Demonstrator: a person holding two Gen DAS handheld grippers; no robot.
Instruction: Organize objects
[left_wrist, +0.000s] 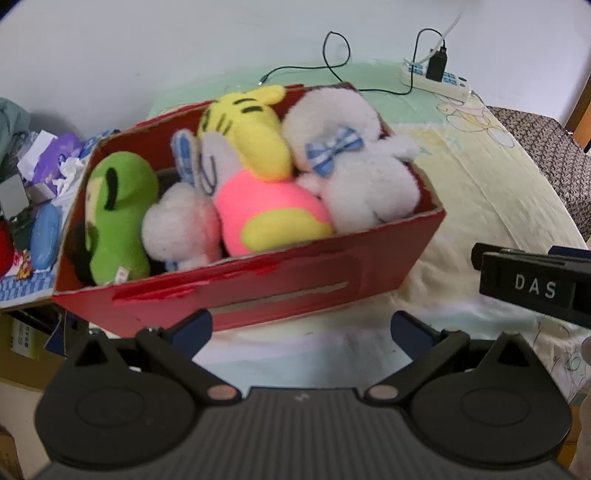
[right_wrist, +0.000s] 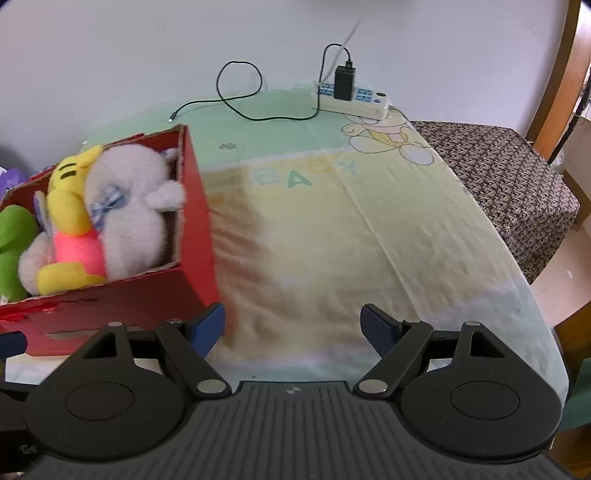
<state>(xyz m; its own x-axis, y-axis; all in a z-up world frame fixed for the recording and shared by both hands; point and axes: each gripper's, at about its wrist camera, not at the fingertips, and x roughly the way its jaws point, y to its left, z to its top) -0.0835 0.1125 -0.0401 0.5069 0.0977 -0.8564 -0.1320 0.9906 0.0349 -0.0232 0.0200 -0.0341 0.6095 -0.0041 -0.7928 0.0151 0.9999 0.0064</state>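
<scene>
A red cardboard box (left_wrist: 295, 291) stands on the bed and holds several plush toys: a green one (left_wrist: 118, 218), a small white one (left_wrist: 177, 229), a yellow and pink one (left_wrist: 258, 184) and a large white one with a blue bow (left_wrist: 354, 173). My left gripper (left_wrist: 301, 332) is open and empty just in front of the box's near wall. My right gripper (right_wrist: 293, 325) is open and empty over the bedsheet, right of the box (right_wrist: 195, 229); its side also shows in the left wrist view (left_wrist: 535, 286).
The bed has a pale green and yellow baby-print sheet (right_wrist: 332, 221). A power strip (right_wrist: 354, 99) with a black charger and cable lies at the far edge by the wall. A brown patterned cover (right_wrist: 509, 177) is at right. Clutter (left_wrist: 40, 206) lies left of the box.
</scene>
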